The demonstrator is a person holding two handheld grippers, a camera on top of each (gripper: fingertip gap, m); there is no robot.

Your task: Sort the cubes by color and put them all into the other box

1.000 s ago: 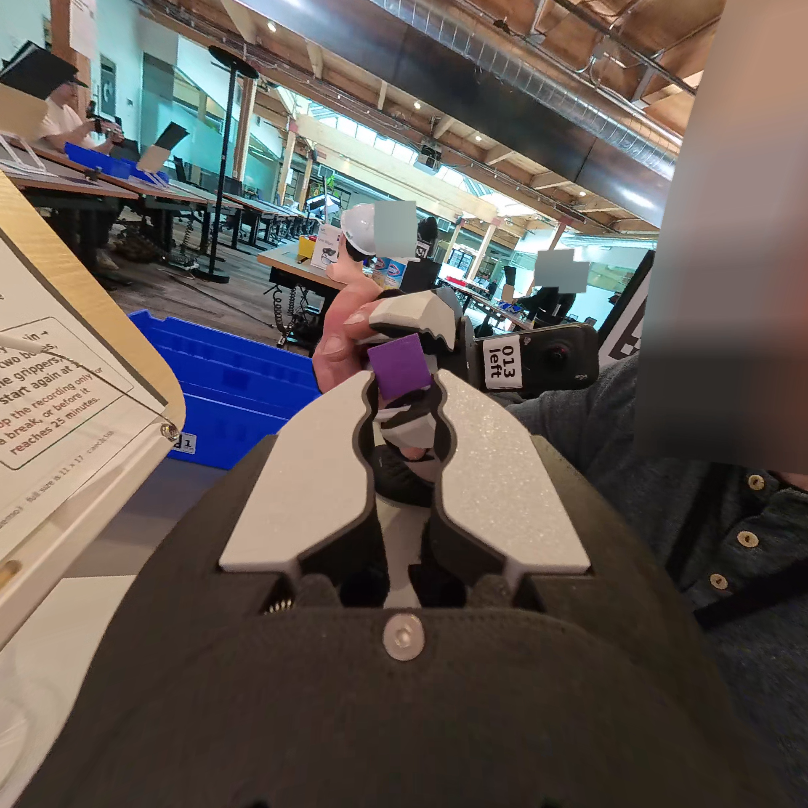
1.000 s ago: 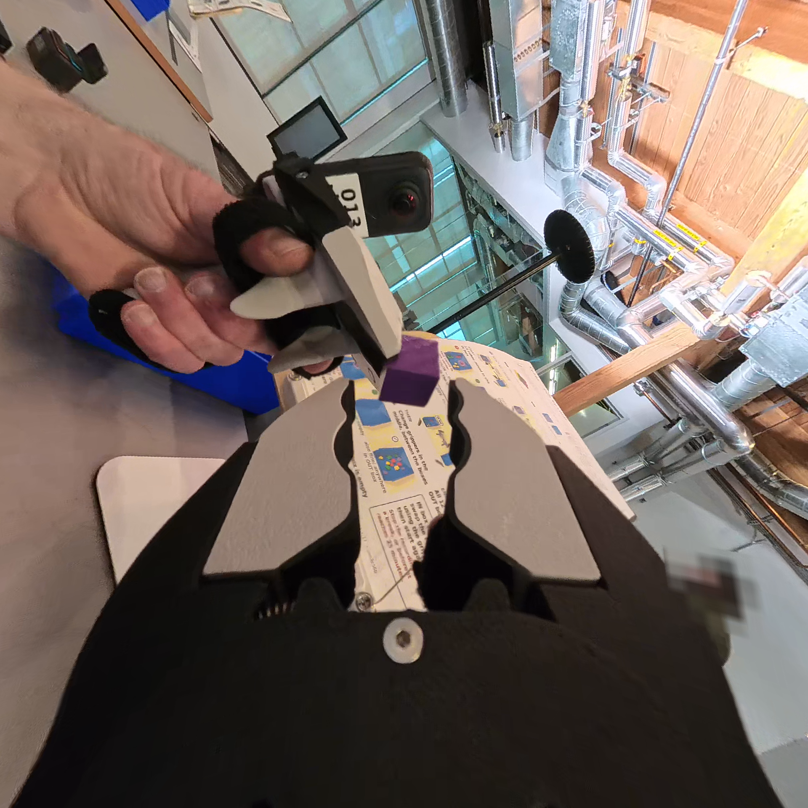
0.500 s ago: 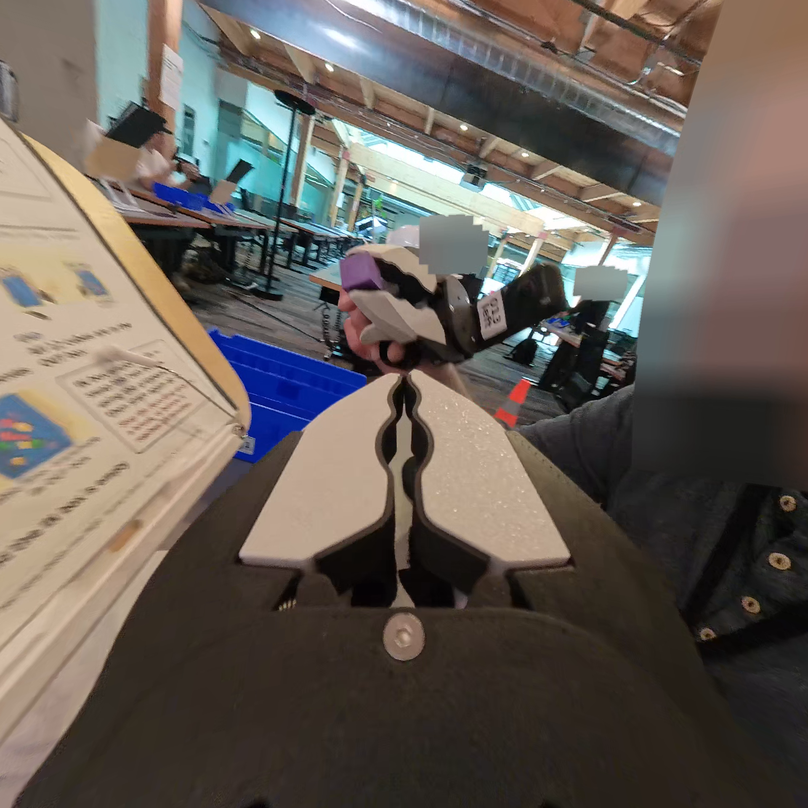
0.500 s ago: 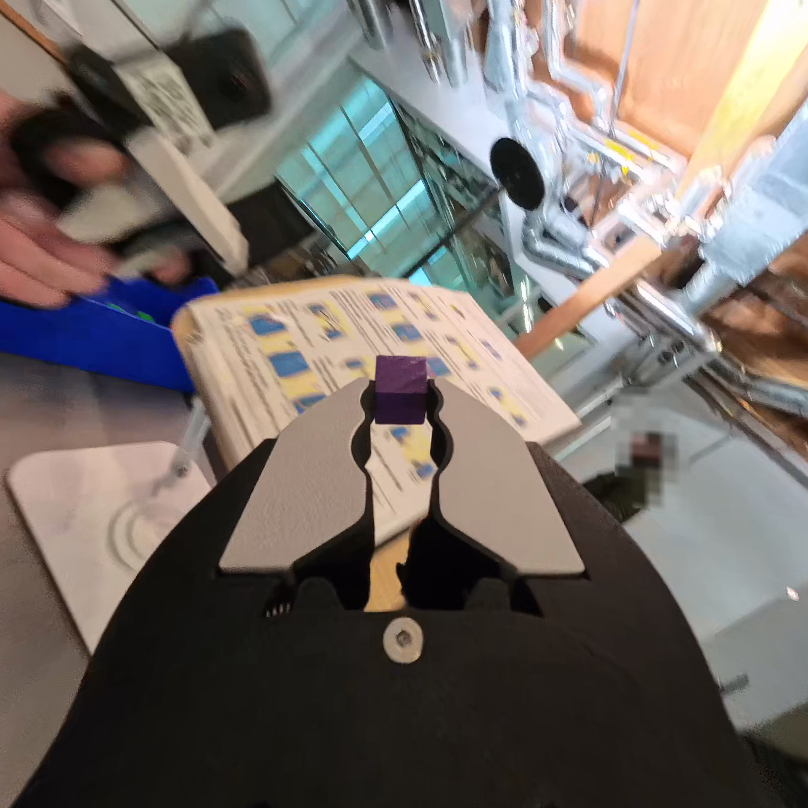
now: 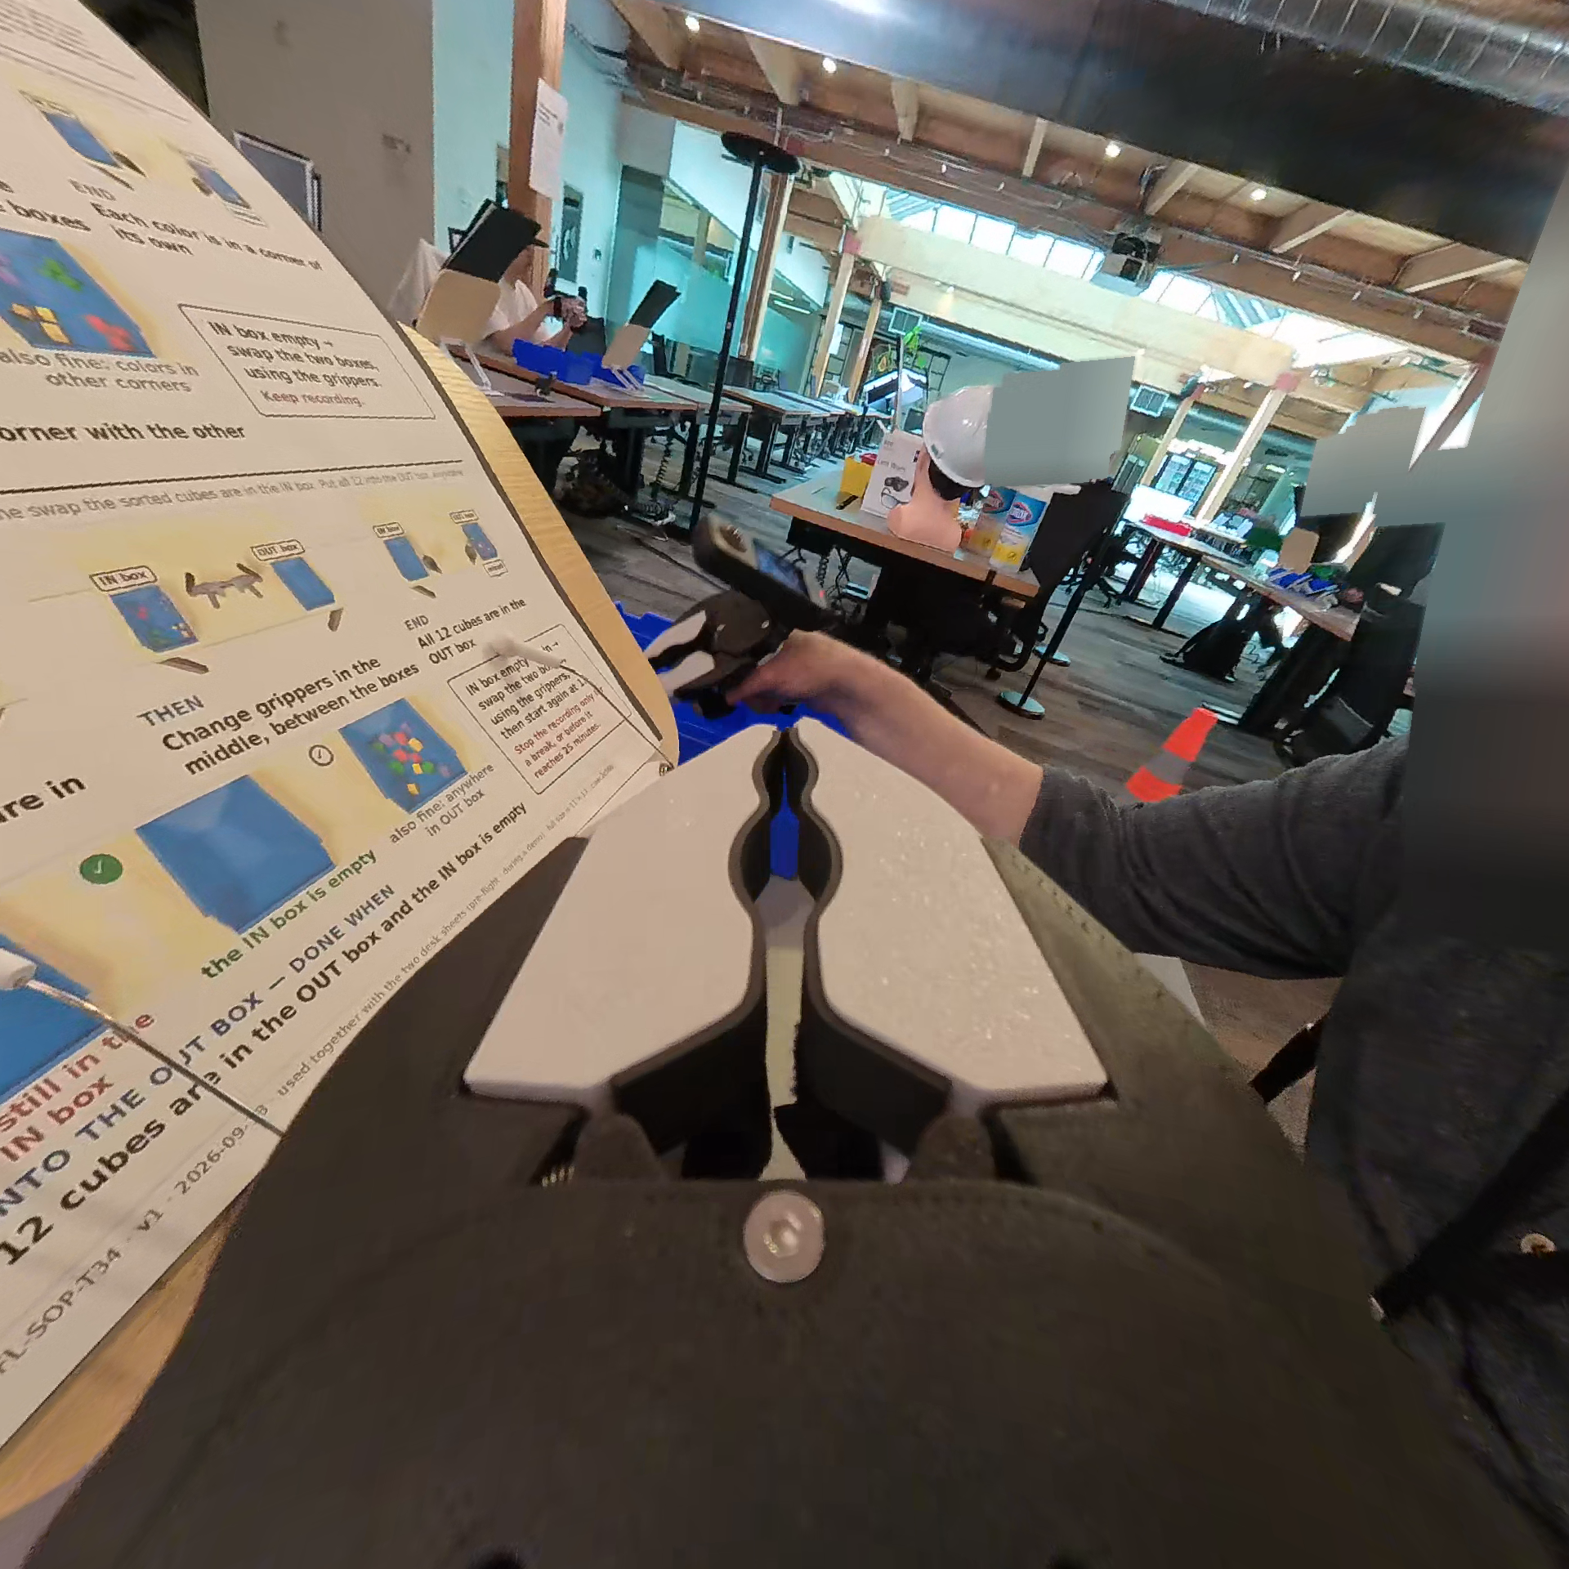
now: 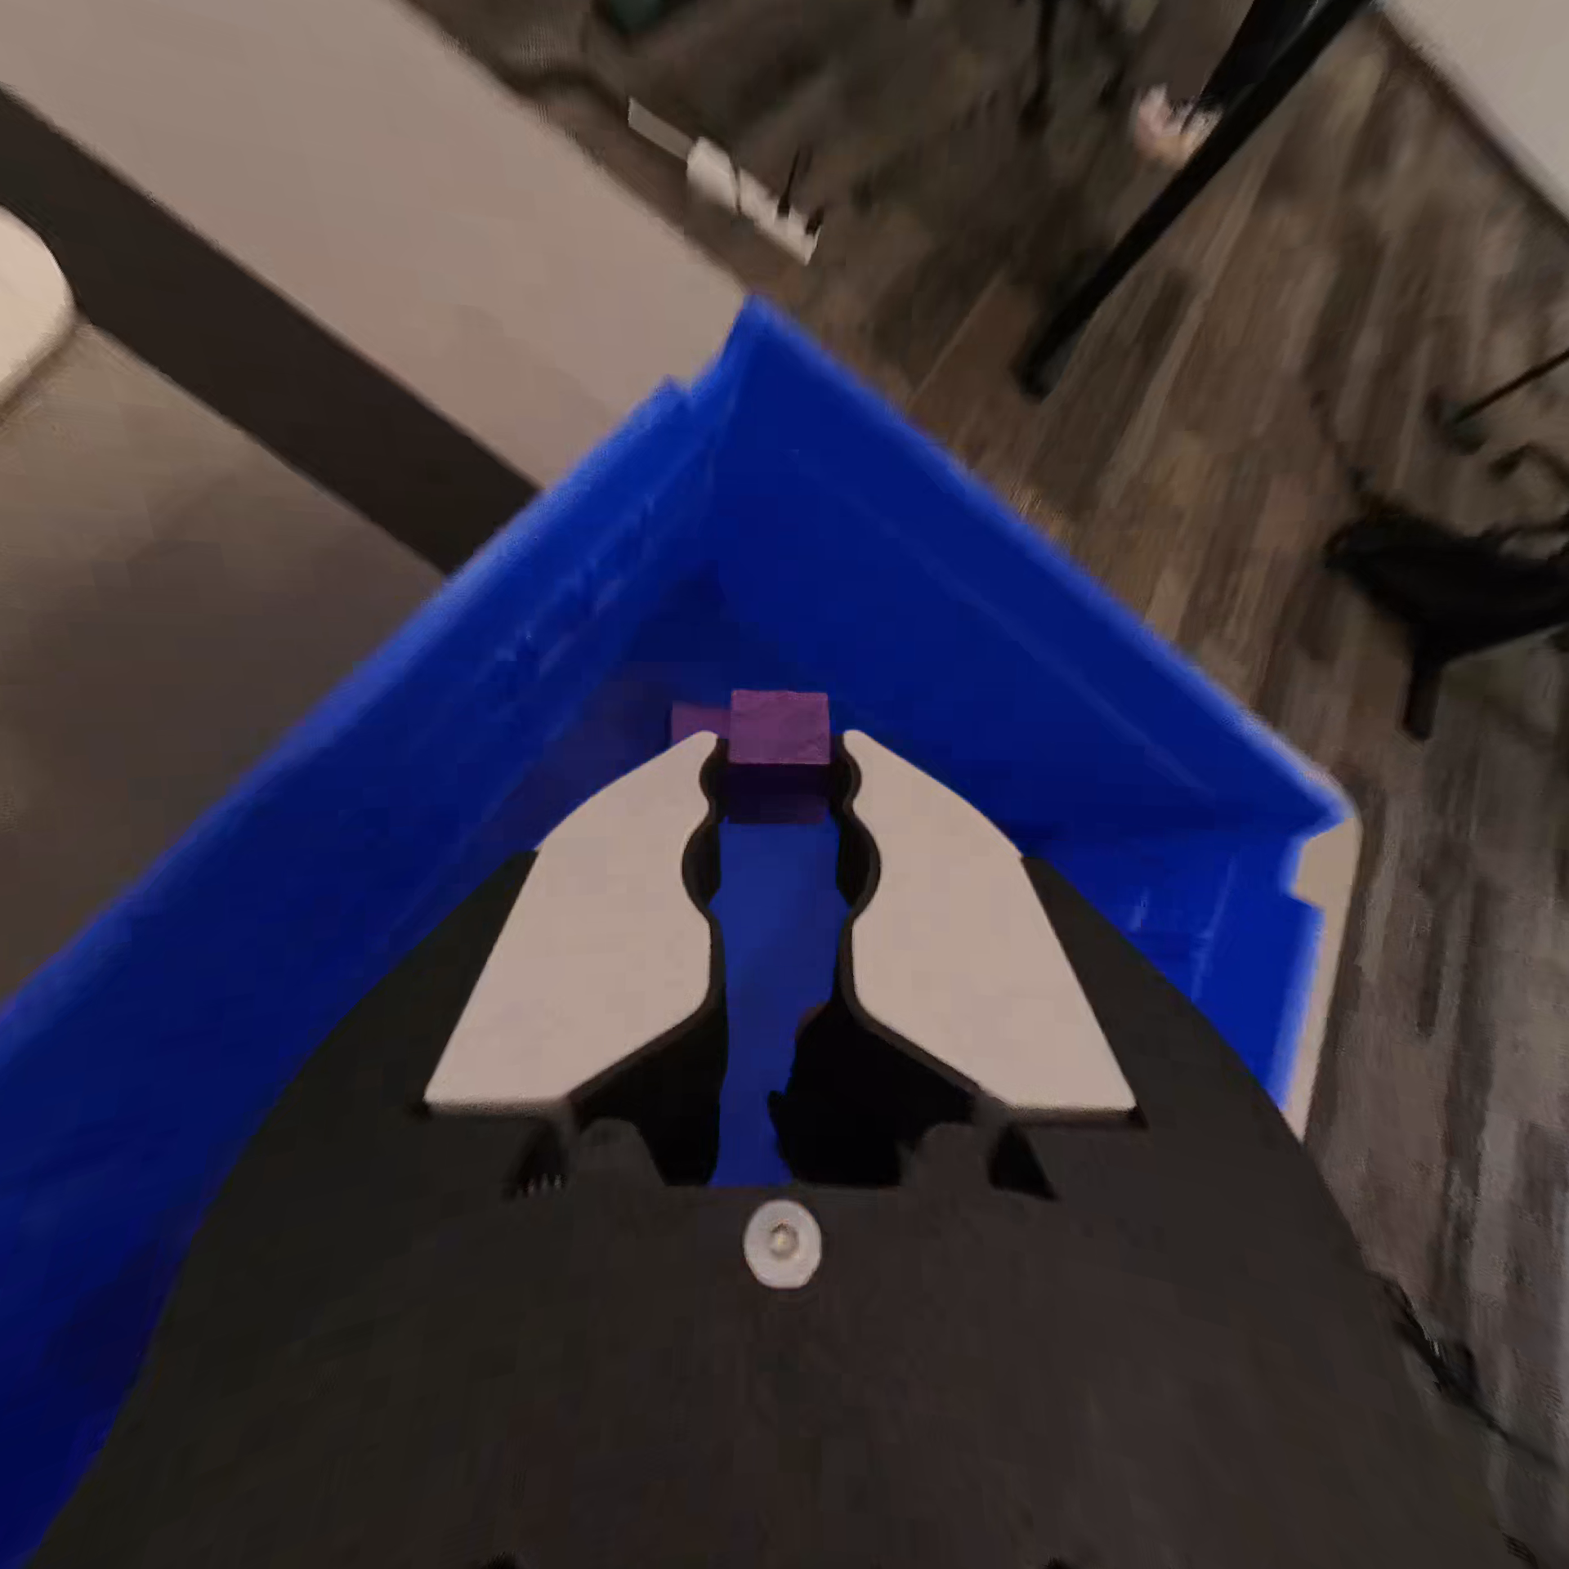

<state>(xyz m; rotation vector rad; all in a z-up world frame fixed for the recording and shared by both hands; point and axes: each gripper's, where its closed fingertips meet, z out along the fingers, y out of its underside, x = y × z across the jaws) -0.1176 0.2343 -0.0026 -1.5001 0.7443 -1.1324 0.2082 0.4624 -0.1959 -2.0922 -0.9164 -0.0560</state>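
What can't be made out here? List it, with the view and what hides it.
- Right wrist view: most of the second purple cube sits behind the held purple cube.
- Right wrist view: the blue box floor is mostly behind the right gripper.
- Left wrist view: the instruction board covers the right gripper's fingertips.

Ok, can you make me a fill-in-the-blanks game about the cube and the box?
1. The right hand-held gripper is shut on a ____ cube.
2. It holds that cube inside a corner of the ____ box.
3. The left hand-held gripper is ____, with nothing between its fingers.
4. Another purple cube lies just ____ of the held one.

Missing words: purple; blue; shut; left
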